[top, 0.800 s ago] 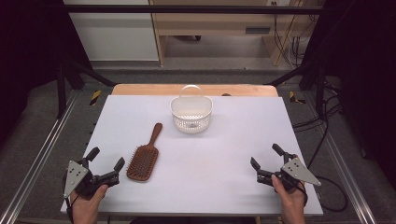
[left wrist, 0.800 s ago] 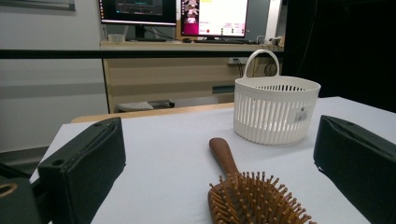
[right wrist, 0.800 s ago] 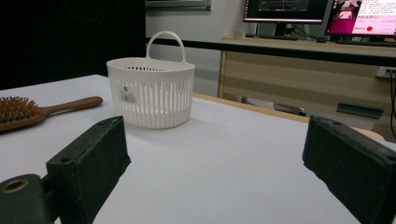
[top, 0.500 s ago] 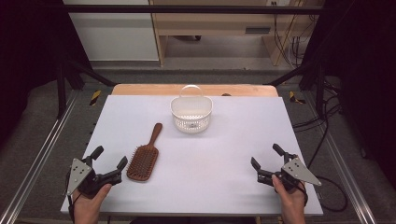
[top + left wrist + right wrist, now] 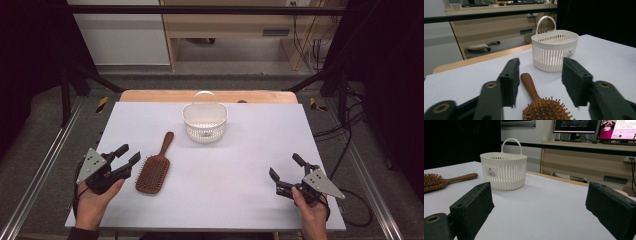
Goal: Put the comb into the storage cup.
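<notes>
Hidden: hairbrush (image 5: pixel 541 105) head cut off at frame bottom in left gripper view | Thing: brown wooden paddle brush, bristles up, on white counter (image 5: pixel 240 165), handle toward basket (image 5: pixel 205 121) | Label: basket sticker – unreadable | Left tool (image 5: pixel 126 158): released, jaws just beside brush head – no contact | Right tool (image 5: pixel 286 169): released, empty

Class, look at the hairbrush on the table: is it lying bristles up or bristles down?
Bristles up. The hairbrush lies flat on the table, its bristles pointing upward in the left gripper view, handle toward the basket.
</notes>
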Tool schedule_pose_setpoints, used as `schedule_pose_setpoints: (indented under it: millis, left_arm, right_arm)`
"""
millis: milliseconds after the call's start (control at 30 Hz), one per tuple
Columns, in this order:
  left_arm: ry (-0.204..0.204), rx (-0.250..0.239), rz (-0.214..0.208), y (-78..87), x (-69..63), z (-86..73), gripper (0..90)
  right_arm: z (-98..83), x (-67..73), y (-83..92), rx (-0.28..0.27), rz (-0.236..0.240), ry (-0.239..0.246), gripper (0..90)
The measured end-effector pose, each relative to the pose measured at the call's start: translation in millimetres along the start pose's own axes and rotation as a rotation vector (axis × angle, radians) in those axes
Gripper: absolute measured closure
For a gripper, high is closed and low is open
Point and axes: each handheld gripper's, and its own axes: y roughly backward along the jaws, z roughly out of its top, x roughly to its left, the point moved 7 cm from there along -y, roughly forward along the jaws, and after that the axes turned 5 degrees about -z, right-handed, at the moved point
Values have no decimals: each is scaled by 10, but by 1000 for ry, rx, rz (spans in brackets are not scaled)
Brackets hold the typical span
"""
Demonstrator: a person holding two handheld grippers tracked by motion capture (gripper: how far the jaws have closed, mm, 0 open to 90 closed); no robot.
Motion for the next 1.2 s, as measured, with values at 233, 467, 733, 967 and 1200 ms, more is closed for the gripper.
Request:
schedule_pose_setpoints:
  millis: [233, 467, 733, 967, 1200]
  left_arm:
    - [-21, 98, -60, -171, -20, -55, 731]
    - [-73, 177, -134, -397, -54, -112, 865]
    - [-98, 237, -163, -565, -46, -147, 896]
    - [-131, 303, -206, -741, -56, -155, 896]
    - [-158, 356, -232, -898, -67, -183, 897]
  right_arm:
    - [-5, 0, -4, 2, 2, 0, 75]
    - [-5, -8, -5, 1, -1, -3, 76]
    - [-3, -12, -2, 0, -1, -5, 77]
    - [3, -13, 2, -3, 0, -6, 79]
    - [14, -20, 8, -7, 2, -7, 79]
